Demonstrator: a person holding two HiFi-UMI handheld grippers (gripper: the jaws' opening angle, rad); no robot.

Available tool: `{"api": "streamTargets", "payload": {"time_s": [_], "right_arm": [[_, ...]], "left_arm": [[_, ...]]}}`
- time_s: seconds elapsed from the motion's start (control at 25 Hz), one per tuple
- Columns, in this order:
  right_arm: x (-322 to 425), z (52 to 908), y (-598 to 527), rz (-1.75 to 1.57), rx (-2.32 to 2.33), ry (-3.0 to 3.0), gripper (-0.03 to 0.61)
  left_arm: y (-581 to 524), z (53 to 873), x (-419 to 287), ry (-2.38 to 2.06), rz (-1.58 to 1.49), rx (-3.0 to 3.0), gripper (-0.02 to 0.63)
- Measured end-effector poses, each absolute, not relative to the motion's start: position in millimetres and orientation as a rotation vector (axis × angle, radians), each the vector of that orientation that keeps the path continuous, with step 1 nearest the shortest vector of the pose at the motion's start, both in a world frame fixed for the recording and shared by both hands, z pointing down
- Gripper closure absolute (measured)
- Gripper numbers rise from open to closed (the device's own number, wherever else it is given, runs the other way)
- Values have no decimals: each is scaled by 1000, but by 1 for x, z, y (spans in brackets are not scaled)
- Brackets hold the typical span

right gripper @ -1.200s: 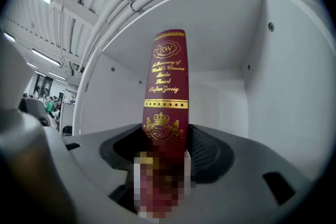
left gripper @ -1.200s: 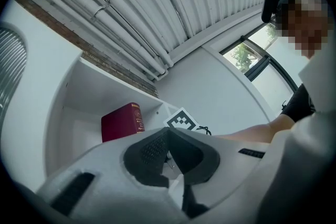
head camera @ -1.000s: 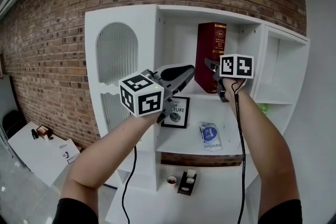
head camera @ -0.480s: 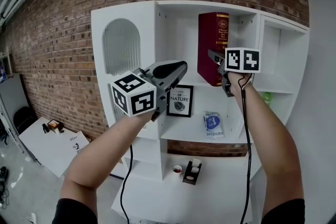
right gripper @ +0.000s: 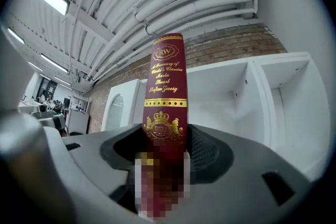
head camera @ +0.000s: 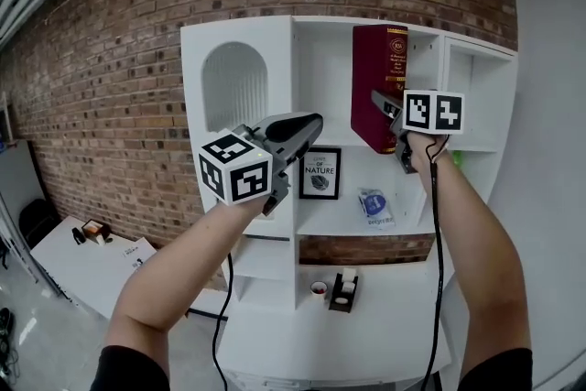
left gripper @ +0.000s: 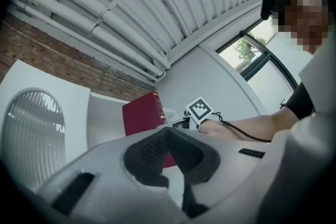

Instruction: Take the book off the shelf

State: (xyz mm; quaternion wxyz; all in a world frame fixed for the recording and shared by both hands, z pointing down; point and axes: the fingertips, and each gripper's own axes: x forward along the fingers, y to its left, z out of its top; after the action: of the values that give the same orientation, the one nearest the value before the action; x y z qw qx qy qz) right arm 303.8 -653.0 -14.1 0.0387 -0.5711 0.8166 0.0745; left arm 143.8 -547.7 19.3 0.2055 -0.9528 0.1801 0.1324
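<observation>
Head view: the book [head camera: 379, 78] hangs upright in the right gripper [head camera: 383, 108], just before the top compartment of the shelf [head camera: 236, 50], seemingly lifted clear. Left gripper view: the left gripper [left gripper: 169, 139] has its fingers closed on nothing. Right gripper view: the fingers clamp the book's spine, so only carrying it away from the shelf looks left.

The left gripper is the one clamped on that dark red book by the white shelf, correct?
No, the side is wrong: it is the right gripper that is clamped on the dark red book by the white shelf, with a jaw against each cover. The right gripper view shows this.
</observation>
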Motion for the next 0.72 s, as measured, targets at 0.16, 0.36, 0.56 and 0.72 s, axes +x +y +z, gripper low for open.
{"api": "streamTargets", "payload": {"time_s": [0.16, 0.36, 0.56, 0.72], "right_arm": [[283, -8, -618, 260, -1793, 2488, 331], [261, 8, -578, 232, -1823, 2472, 331], [244, 45, -535, 214, -1845, 2456, 331], [234, 77, -496, 212, -1852, 2465, 331]], "left_arm": [[-518, 26, 110, 464, 360, -2665, 606], [-489, 39, 73, 431, 335, -2703, 606], [-464, 71, 53, 388, 339, -2771, 606], [-449, 108, 52, 374, 238, -2807, 606]]}}
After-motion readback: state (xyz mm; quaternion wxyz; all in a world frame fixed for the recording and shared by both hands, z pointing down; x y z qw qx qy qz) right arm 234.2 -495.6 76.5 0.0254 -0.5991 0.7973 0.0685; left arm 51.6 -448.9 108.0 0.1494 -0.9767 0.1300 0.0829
